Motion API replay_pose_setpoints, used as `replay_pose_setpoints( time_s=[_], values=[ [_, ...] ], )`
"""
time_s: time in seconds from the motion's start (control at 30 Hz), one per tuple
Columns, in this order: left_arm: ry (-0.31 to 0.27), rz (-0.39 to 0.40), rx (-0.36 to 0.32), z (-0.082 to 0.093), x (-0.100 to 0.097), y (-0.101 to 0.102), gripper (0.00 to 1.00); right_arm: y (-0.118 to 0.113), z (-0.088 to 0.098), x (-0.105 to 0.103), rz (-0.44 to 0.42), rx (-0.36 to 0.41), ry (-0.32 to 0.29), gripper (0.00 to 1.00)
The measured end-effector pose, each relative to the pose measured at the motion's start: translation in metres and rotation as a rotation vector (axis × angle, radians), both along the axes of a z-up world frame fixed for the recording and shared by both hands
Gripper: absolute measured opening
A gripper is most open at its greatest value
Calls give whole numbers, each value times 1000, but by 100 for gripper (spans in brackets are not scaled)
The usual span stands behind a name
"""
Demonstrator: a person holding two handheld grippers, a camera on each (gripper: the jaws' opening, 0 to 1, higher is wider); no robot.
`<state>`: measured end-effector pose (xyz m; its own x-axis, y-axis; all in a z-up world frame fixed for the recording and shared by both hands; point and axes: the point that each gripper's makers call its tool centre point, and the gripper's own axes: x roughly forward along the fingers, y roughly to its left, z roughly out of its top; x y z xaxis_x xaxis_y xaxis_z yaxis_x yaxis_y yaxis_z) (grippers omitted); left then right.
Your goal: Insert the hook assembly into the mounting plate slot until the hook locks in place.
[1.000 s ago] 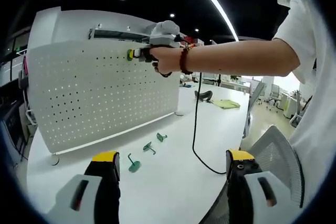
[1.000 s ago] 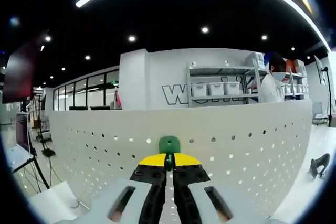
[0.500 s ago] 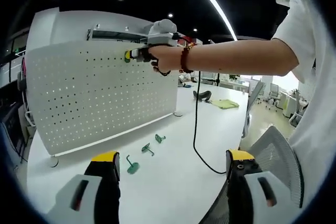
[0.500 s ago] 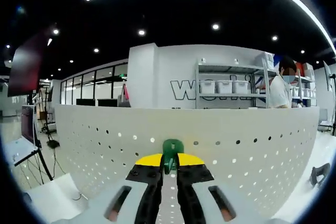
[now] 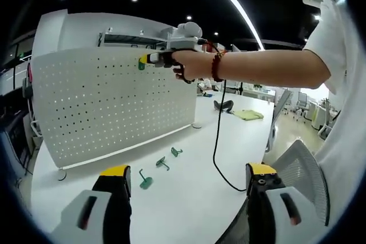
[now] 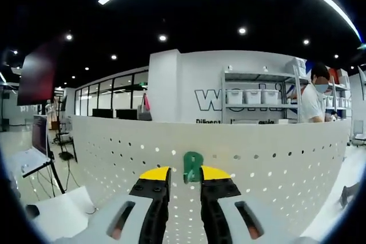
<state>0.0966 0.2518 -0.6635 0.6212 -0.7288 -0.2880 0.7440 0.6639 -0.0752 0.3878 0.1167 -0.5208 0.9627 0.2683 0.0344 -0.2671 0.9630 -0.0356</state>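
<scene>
The white pegboard (image 5: 114, 104) stands upright on the table, and it spans the right gripper view as pegboard (image 6: 257, 164). A green hook (image 6: 193, 167) sits against the board near its top edge, between the parted jaws of my right gripper (image 6: 185, 171), which is open. In the left gripper view a person's hand holds the right gripper (image 5: 147, 59) at the board's upper edge, with the green hook (image 5: 141, 64) at its tip. My left gripper (image 5: 189, 170) hangs low over the table, open wide and holding nothing.
Three spare green hooks (image 5: 146, 180), (image 5: 163, 163), (image 5: 176, 151) lie on the white table (image 5: 189, 198) in front of the board. A black cable (image 5: 214, 141) hangs from the right gripper to the table. A mesh chair (image 5: 303, 164) is at the right. Shelves with bins (image 6: 246, 95) stand behind the board.
My right gripper's jaws have parted from the green hook, which stays on the pegboard. The right hand has drifted slightly along the board's top. My left gripper has stayed open.
</scene>
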Motion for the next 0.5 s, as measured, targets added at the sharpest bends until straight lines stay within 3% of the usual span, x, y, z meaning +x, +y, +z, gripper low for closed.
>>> replay_pose_setpoints(
  time_s=[0.5],
  values=[
    [0,52,23,4,-12,-19,82,-4,-26,-49,145,-27,51,23]
  ],
)
